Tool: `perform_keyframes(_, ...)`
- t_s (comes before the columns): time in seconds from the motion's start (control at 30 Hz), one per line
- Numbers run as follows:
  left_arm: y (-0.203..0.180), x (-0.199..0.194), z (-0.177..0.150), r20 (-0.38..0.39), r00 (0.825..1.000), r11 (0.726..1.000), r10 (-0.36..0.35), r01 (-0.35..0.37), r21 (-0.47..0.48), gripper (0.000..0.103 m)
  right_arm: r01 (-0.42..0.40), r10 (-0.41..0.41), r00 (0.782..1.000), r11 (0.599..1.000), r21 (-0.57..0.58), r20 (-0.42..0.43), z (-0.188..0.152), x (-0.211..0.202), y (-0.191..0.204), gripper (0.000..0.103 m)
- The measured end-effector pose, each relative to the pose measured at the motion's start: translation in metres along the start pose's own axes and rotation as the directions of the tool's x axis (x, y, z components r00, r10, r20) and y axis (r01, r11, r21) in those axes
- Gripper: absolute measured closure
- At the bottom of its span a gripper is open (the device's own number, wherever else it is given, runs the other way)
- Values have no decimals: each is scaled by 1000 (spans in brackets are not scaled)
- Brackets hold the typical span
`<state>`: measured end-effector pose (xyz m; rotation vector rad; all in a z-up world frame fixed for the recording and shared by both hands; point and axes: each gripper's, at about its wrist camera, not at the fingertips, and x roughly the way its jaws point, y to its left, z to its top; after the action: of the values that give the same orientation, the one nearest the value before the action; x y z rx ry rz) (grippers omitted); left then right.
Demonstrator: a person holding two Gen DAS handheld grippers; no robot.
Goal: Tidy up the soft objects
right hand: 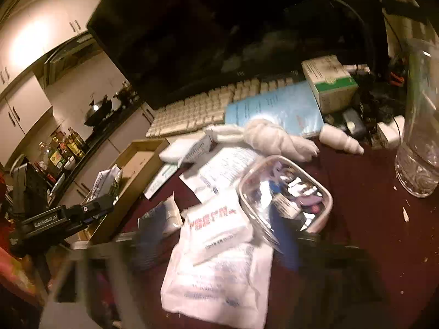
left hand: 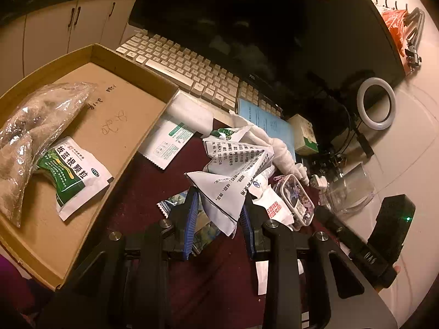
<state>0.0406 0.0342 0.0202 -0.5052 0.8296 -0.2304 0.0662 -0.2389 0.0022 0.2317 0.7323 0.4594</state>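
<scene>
My left gripper [left hand: 219, 211] is shut on a crumpled white printed packet [left hand: 233, 175], held above the dark red table. It also shows in the right wrist view [right hand: 105, 183], over the box edge. A cardboard box [left hand: 131, 115] at the left holds a clear bag of pale material [left hand: 30, 137] and a green-and-white sachet [left hand: 74, 175]. My right gripper [right hand: 219, 235] is blurred; its fingers straddle a white plastic bag with a red-lettered pack [right hand: 219, 257]. A clear pouch [right hand: 285, 194] lies beside it. A twisted white cloth [right hand: 277, 137] lies behind.
A keyboard [left hand: 192, 68] and dark monitor [left hand: 260, 27] stand at the back. A blue booklet [right hand: 277, 109], a green-and-white carton [right hand: 329, 82], a small white bottle [right hand: 340, 137] and a clear glass container [right hand: 419, 126] sit at the right. More sachets [left hand: 167, 142] lie on the table.
</scene>
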Motion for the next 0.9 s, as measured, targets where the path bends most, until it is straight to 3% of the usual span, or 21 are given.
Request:
perform_keyframes(0.1,1,-1,0,1,1000,1000,1,-1,-2,75,0,-7,998,995,-102,-62,-1,17,22,22)
perform_keyframes(0.2,3,-5,1,10,1000,1000,6,-6,-4,75,74,-94,990,983,-168,-110,-1,39,31,22)
perform_keyframes(0.37,8,-10,0,21,1000,1000,16,-16,-11,75,121,-153,968,979,-164,-199,-4,66,19,22)
perform_keyframes(0.47,10,-12,1,22,1000,1000,15,-14,-20,75,128,-158,971,978,-163,-182,-5,63,18,25)
perform_keyframes(0.5,10,-14,2,26,1000,1000,14,-13,-21,75,116,-142,974,982,-149,-178,-4,61,17,28)
perform_keyframes(0.57,11,-16,2,32,999,1000,11,-10,-24,75,117,-139,975,984,-132,-172,-4,58,13,44)
perform_keyframes(0.67,12,-18,3,36,999,1000,10,-9,-23,75,129,-143,979,986,-104,-147,-2,53,7,57)
perform_keyframes(0.73,11,-19,3,37,999,1000,9,-8,-22,75,132,-143,982,987,-88,-126,0,49,5,60)
perform_keyframes(0.83,11,-17,2,33,999,1000,10,-9,-23,75,152,-163,979,984,-91,-124,1,49,4,86)
perform_keyframes(0.9,12,-18,2,34,999,1000,13,-12,-23,75,153,-164,979,983,-97,-118,1,47,5,96)
